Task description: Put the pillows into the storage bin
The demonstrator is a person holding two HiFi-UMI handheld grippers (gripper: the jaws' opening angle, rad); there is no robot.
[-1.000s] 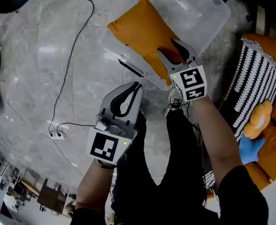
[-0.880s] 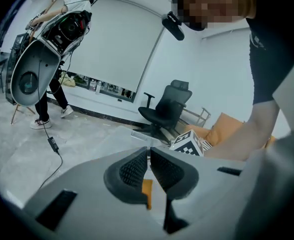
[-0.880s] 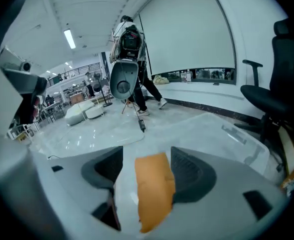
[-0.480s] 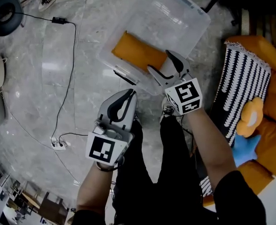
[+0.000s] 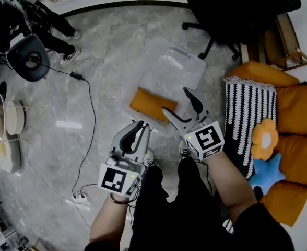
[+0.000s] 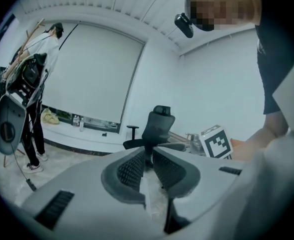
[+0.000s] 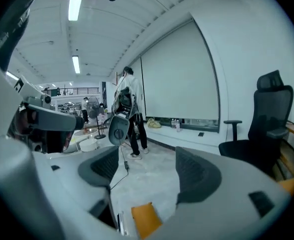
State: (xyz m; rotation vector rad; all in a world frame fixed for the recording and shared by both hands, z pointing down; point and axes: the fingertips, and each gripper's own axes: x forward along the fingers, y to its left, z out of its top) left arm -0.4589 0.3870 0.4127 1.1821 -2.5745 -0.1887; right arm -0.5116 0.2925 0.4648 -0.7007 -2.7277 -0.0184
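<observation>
Now one stowed, more to fetch

Storage bin at 12 o'clock; striped pillow at 3 o'clock, likely next, needing a wide bite; orange pillow lies inside the bin; right gripper, jaws just widening, empty; left gripper, barely parting, empty.

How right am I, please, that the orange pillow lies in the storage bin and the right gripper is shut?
The right gripper is open, its jaws having just been opening, empty, as the right gripper view shows; the rest holds.
</observation>
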